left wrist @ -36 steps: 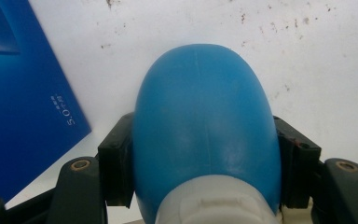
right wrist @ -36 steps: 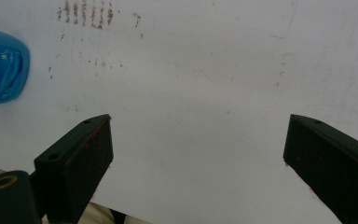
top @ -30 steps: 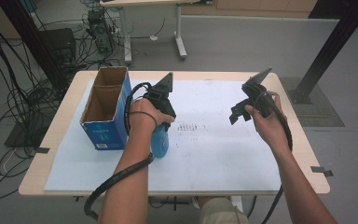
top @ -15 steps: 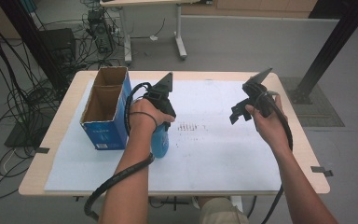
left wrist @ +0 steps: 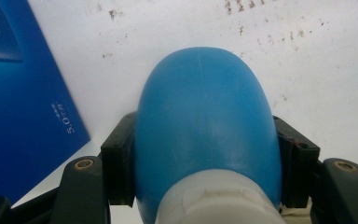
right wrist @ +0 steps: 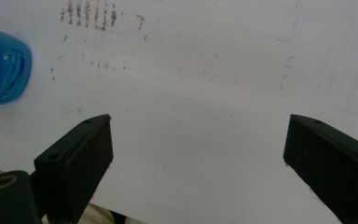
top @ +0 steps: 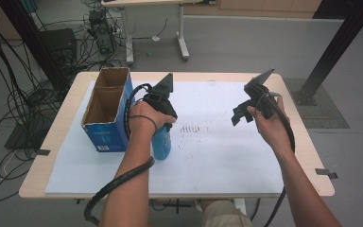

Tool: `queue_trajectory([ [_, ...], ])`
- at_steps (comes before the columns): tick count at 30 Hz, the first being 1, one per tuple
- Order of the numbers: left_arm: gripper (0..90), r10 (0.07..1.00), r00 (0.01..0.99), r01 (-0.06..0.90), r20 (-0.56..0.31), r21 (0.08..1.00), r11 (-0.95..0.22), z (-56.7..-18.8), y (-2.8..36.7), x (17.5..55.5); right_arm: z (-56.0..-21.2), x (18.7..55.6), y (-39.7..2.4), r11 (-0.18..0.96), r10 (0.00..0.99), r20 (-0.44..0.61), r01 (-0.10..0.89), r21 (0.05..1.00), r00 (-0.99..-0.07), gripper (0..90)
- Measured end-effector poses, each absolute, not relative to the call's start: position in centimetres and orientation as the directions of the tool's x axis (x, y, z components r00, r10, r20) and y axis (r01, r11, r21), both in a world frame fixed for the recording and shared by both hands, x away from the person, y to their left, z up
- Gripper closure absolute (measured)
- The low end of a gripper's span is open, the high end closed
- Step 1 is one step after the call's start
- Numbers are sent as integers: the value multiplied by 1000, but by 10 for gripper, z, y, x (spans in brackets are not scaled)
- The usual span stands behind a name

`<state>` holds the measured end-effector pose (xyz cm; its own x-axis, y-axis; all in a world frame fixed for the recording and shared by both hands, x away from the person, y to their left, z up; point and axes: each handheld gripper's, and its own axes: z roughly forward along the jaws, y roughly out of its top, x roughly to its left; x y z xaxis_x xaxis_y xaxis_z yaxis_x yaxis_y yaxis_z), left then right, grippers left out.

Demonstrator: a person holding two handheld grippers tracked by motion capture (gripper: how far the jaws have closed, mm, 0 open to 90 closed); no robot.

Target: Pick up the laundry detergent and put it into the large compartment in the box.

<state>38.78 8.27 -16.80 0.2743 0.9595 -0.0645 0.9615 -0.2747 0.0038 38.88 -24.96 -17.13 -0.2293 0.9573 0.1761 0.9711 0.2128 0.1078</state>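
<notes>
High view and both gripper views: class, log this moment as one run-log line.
left gripper: shut on blue bottle | right gripper: open, nothing between jaws | cardboard box: open-topped, beside bottle | white sheet: smudged

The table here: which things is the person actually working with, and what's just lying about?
In use:
- blue bottle, clamped in the left gripper
- right gripper, open, holding nothing
- likely the open blue box beside the bottle

Lying about:
- floor cables
- the far table

High view above the table [top: 264,189]; gripper views close over it (shared blue bottle [top: 161,144]).
</notes>
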Motion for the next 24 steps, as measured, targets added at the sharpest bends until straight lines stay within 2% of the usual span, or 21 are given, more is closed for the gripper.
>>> queue_trajectory([
  [24,382,959,278,960,-46,38,-276,-158,85,380,-178,387,-256,204,957,186,972,114,-223,81],
])
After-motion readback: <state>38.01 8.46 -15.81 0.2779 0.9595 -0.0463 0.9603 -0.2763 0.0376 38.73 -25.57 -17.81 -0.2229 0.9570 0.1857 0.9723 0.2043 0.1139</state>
